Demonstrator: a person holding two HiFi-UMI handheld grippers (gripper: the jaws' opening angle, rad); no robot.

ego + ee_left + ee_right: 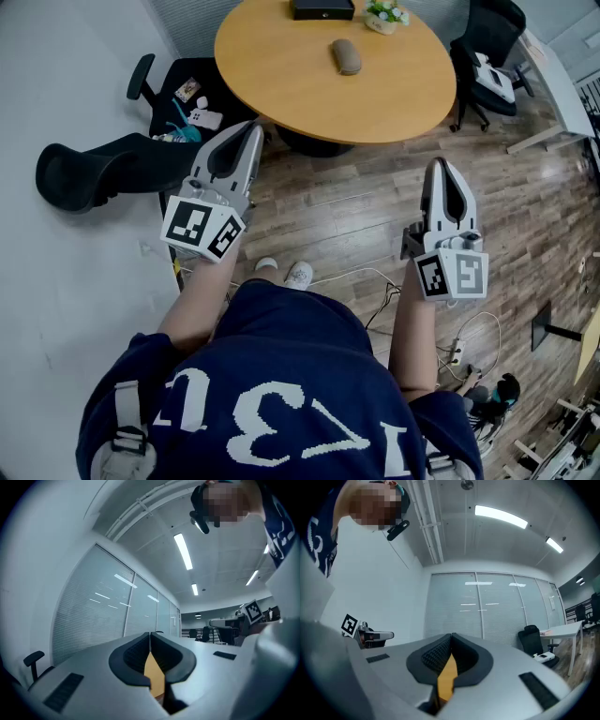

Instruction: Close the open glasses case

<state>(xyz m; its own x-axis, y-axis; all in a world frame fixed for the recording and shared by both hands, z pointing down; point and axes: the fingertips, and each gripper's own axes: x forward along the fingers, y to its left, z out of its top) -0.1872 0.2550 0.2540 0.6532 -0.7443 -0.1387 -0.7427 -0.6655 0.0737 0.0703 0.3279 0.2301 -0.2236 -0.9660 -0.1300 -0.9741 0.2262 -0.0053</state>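
**Both grippers closed and empty, case waits on the table**

Here's the view from the head camera: the person stands on the wooden floor point(356, 202), a gripper in each hand, both pointing toward 12 o'clock at the round wooden table point(272, 66). The left gripper point(251, 131) has its jaws pressed together with nothing between them, tips just short of the table's near edge. The right gripper point(439, 165) is the same story, jaws together, nothing held, hanging over bare floor at 4 o'clock from the table.

And the glasses case point(346, 56)? It lies on the tabletop, right of centre, well apart from both grippers, showing as one rounded grey oval. At the table's 12 o'clock rim sit a black box point(322, 9) and, just beside it at 1 o'clock, a small plant point(385, 16). A black office chair point(94, 167) lies at 9 o'clock of the left gripper.
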